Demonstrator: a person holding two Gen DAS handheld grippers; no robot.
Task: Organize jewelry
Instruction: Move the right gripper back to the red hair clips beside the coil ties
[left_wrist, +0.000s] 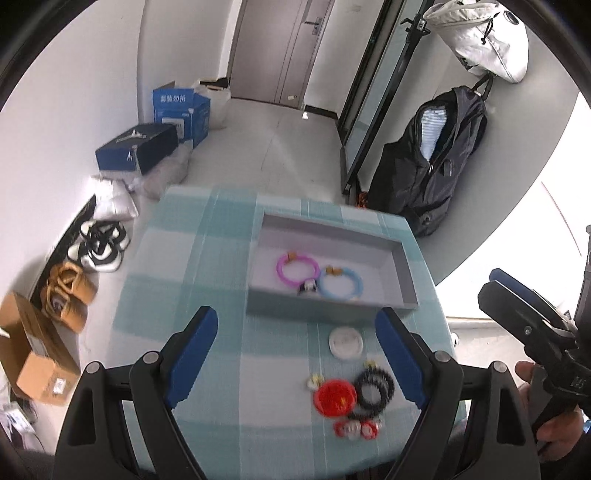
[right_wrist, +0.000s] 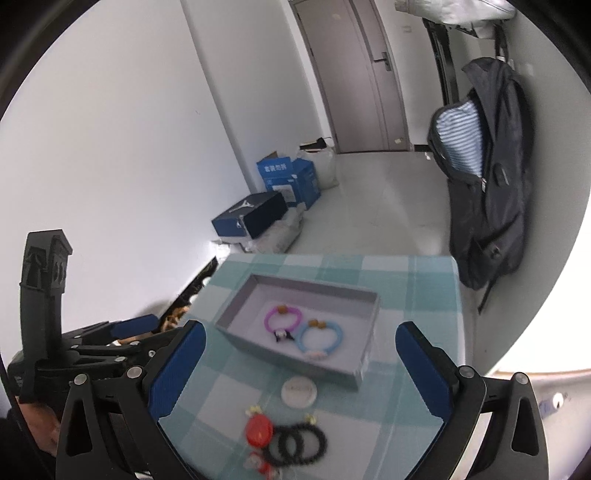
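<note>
A grey tray (left_wrist: 404, 275) (right_wrist: 369, 332) sits on the checked tablecloth (left_wrist: 184, 295). In it lie a pink bracelet (left_wrist: 297, 269) (right_wrist: 282, 319) and a light blue bracelet (left_wrist: 341, 284) (right_wrist: 319, 338). In front of the tray lie a white round disc (left_wrist: 345, 341) (right_wrist: 299, 391), a red round piece (left_wrist: 335, 398) (right_wrist: 259, 430), black bead bracelets (left_wrist: 373, 387) (right_wrist: 295, 443) and small red-and-white charms (left_wrist: 356, 430) (right_wrist: 260, 463). My left gripper (left_wrist: 295, 358) is open and empty above the near table. My right gripper (right_wrist: 295, 369) is open and empty above the same items.
The table's far edge drops to a grey floor. Shoes (left_wrist: 99, 247), cardboard boxes (left_wrist: 33, 354) and blue boxes (left_wrist: 177, 110) line the left wall. A dark backpack (left_wrist: 432, 162) (right_wrist: 487, 184) hangs at the right. The right gripper shows in the left wrist view (left_wrist: 524, 325).
</note>
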